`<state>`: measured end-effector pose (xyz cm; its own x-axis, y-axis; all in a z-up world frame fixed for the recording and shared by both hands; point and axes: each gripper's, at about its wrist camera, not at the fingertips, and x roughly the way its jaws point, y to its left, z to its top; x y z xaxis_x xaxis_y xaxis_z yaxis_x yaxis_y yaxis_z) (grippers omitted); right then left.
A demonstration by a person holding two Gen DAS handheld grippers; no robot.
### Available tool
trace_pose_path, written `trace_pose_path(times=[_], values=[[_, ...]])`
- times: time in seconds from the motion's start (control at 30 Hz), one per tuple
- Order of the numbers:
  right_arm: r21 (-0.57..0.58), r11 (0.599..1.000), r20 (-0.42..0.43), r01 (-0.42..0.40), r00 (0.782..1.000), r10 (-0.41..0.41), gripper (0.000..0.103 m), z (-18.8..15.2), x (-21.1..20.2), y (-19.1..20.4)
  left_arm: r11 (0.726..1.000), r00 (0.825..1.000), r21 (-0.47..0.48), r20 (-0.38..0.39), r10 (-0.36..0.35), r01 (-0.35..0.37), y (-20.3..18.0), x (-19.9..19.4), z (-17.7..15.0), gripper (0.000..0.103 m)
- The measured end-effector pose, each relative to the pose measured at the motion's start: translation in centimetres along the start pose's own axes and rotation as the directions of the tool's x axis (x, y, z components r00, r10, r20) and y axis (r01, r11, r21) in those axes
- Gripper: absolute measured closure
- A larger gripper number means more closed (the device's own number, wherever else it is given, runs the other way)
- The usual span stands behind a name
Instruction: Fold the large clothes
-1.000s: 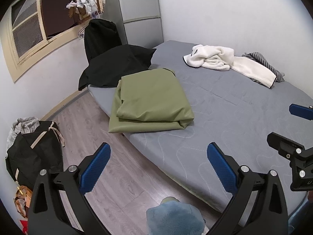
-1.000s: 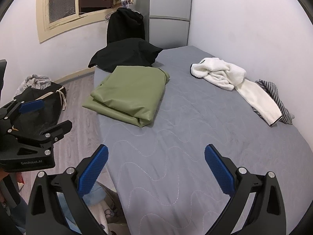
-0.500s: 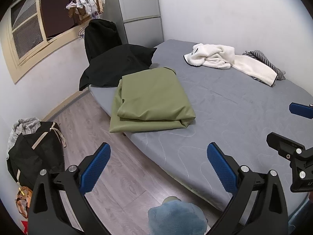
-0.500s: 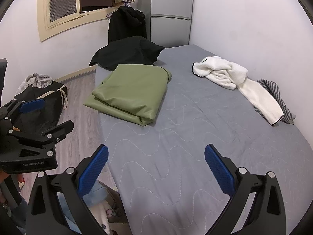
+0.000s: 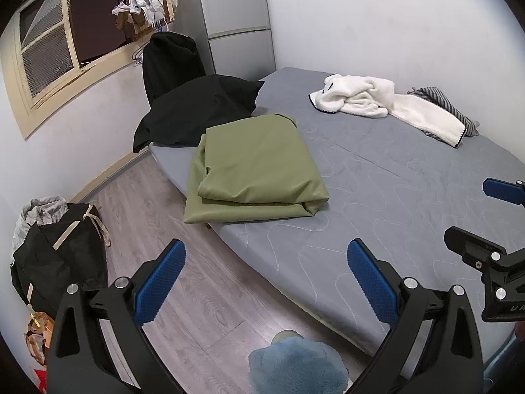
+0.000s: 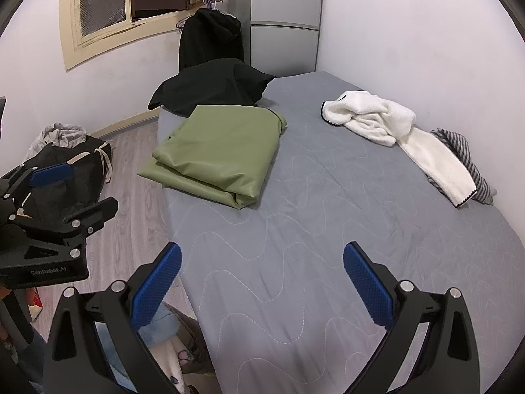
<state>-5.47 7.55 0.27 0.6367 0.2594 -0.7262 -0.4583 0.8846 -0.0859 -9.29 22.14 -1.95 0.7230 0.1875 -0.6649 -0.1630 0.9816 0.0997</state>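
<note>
A folded olive-green cloth (image 5: 256,170) (image 6: 216,157) lies on the grey bed (image 5: 410,203) (image 6: 328,229), its corner hanging over the left edge. A crumpled white fleece garment (image 5: 384,105) (image 6: 400,134) and a striped garment (image 5: 446,105) (image 6: 466,157) lie by the far wall. Black clothing (image 5: 200,108) (image 6: 213,88) is spread at the bed's head. My left gripper (image 5: 265,275) stands open over the bed's edge and floor, holding nothing. My right gripper (image 6: 262,272) stands open above the bare quilt, empty.
A black bag (image 5: 55,256) (image 6: 65,170) with grey laundry stands on the wooden floor (image 5: 147,203) to the left. A grey cabinet (image 5: 236,19) fills the far corner beside a window (image 5: 55,42). A blue slipper (image 5: 295,367) is below. White walls border the bed.
Both grippers have shifted slightly, the views creeping a little toward the bed. Neither gripper has changed its opening, and the clothes lie as before.
</note>
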Motion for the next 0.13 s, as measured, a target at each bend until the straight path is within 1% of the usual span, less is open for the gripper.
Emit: trace_pose_path(times=[0.13], values=[[-0.008, 1.0, 0.0, -0.001, 1.0, 0.001, 0.006, 0.0, -0.02, 0.04, 1.0, 1.0, 0.002, 0.0, -0.004, 0.004, -0.01, -0.11, -0.01, 0.006]])
